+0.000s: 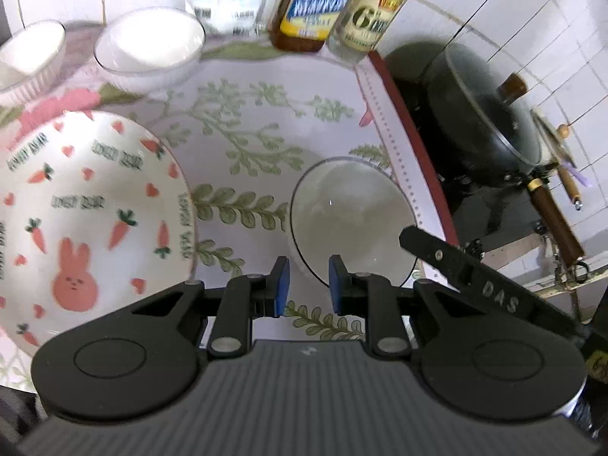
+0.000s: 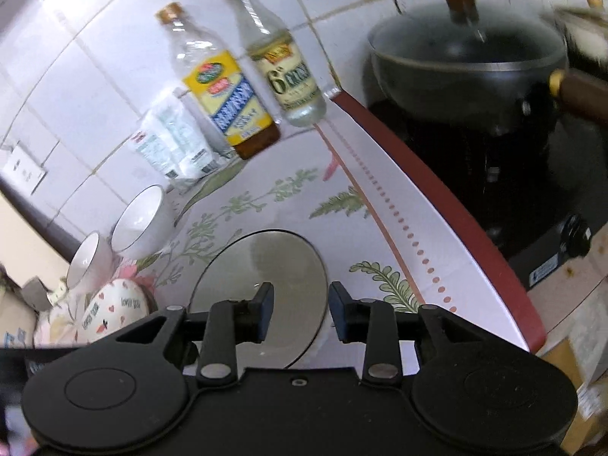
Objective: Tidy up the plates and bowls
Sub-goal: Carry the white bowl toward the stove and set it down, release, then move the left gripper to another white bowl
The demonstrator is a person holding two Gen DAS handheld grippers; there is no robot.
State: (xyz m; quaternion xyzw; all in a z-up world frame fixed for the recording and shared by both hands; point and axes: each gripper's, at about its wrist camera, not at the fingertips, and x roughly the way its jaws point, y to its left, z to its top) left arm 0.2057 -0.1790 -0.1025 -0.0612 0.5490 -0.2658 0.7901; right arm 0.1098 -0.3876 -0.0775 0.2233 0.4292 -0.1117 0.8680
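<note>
A white bowl with a dark rim (image 1: 351,220) sits on the floral tablecloth near its right edge; it also shows in the right wrist view (image 2: 262,285). My left gripper (image 1: 308,285) is open and empty, just before the bowl's near-left rim. My right gripper (image 2: 302,313) is open, its jaws on either side of the bowl's right rim, closed on nothing. A carrot-and-bunny plate (image 1: 91,205) lies left of the bowl and shows in the right wrist view (image 2: 114,309). Two white bowls (image 1: 150,47) (image 1: 30,53) stand at the back left.
Two bottles (image 1: 317,3) (image 1: 370,11) and a plastic packet (image 2: 174,140) stand against the tiled wall. A black lidded pan (image 2: 467,64) sits on a stove right of the table's red edge (image 2: 437,190). The other gripper's black body (image 1: 475,277) reaches in at right.
</note>
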